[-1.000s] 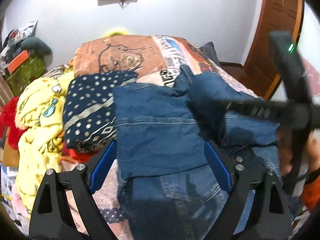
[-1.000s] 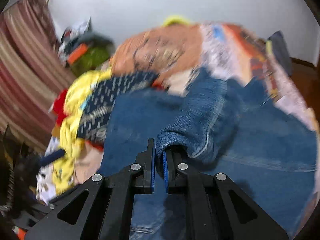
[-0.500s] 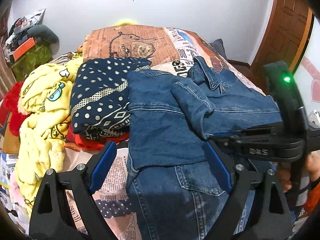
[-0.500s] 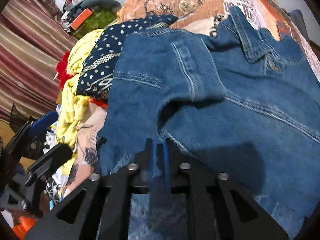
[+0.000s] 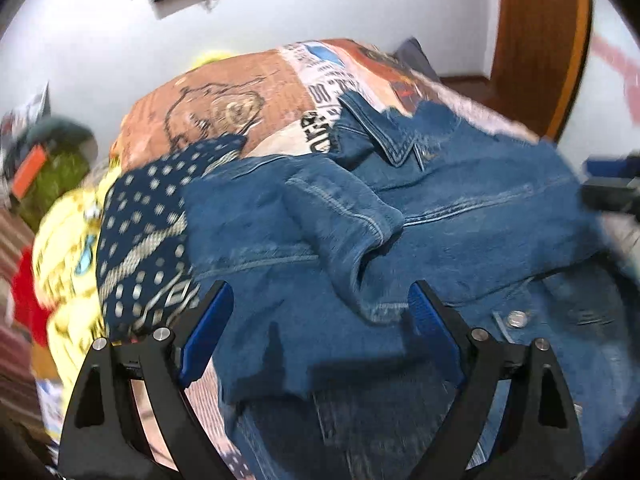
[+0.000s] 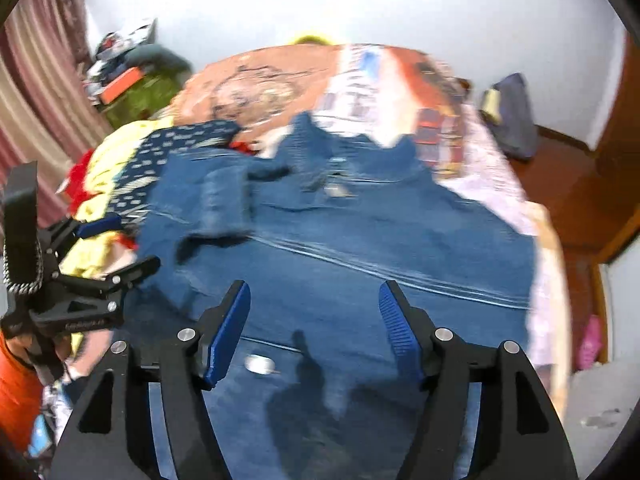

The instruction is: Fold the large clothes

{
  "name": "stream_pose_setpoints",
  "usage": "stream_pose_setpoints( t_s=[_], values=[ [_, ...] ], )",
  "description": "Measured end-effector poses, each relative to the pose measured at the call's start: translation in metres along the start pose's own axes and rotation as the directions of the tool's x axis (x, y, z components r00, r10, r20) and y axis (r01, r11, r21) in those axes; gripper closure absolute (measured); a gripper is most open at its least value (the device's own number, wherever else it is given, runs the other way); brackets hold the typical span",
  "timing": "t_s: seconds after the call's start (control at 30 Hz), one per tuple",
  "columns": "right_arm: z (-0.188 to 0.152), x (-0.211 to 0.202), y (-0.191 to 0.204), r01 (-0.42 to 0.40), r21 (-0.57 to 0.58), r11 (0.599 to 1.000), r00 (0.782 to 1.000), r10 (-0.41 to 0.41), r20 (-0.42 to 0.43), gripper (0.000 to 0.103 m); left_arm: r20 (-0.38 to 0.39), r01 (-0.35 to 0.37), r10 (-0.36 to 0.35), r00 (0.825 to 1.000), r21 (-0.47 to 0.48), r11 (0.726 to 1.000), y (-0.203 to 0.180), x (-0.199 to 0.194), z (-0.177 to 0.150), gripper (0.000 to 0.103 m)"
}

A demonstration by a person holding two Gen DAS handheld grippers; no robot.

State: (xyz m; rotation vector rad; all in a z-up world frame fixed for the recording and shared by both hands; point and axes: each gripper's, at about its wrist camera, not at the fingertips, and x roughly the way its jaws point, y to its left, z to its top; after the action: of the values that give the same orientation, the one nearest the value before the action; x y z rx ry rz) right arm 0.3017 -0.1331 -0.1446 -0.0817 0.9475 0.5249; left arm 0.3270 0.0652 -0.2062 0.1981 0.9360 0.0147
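A blue denim jacket (image 5: pixel 460 216) lies spread on the bed, collar toward the far side, with one sleeve (image 5: pixel 352 232) folded across its middle. It also shows in the right wrist view (image 6: pixel 380 248), with the sleeve (image 6: pixel 222 204) at the left. My left gripper (image 5: pixel 320 320) is open and empty above the jacket's near left part. My right gripper (image 6: pixel 314 320) is open and empty above the jacket's near hem. The left gripper also shows at the left edge of the right wrist view (image 6: pixel 108 244).
A navy dotted garment (image 5: pixel 144 232), a yellow printed blanket (image 5: pixel 64 248) and something red (image 5: pixel 24 296) are piled left of the jacket. The bed has a printed orange cover (image 5: pixel 224 104). A wooden door (image 5: pixel 536 40) stands at the right, a cluttered green box (image 6: pixel 140 88) at the back left.
My right gripper let go of the sleeve, which now lies folded across the jacket, then opened and drew back toward the hem. My left gripper stayed open and shifted slightly.
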Motion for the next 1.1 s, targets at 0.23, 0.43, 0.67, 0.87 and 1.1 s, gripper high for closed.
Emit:
stream_pose_setpoints(
  t_s=[0.23, 0.43, 0.67, 0.87, 1.1],
  values=[
    [-0.023, 0.008, -0.05, 0.046, 0.116, 0.992, 0.998, -0.042, -0.04, 0.04, -0.056, -0.104, 0.112, 0.992, 0.135, 0.985, -0.031, 0.057, 0.014, 0.014],
    [-0.045, 0.018, -0.076, 0.065, 0.177, 0.982, 0.995, -0.051, -0.082, 0.04, -0.064, -0.104, 0.109, 0.992, 0.079, 0.991, -0.029, 0.078, 0.025, 0.017],
    [-0.056, 0.022, -0.084, 0.062, 0.195, 0.979, 0.995, -0.044, -0.095, 0.039, -0.078, -0.065, 0.063, 0.995, -0.025, 0.998, -0.017, 0.083, 0.035, 0.052],
    [-0.057, 0.023, -0.084, 0.067, 0.188, 0.98, 0.994, -0.049, -0.098, 0.038, -0.051, 0.011, -0.019, 0.999, -0.157, 0.988, 0.008, 0.067, 0.04, 0.076],
    [-0.053, 0.021, -0.08, 0.09, 0.171, 0.981, 0.991, -0.072, -0.109, 0.038, 0.075, 0.276, -0.266, 0.961, -0.317, 0.908, 0.046, 0.018, 0.044, 0.079]
  ],
)
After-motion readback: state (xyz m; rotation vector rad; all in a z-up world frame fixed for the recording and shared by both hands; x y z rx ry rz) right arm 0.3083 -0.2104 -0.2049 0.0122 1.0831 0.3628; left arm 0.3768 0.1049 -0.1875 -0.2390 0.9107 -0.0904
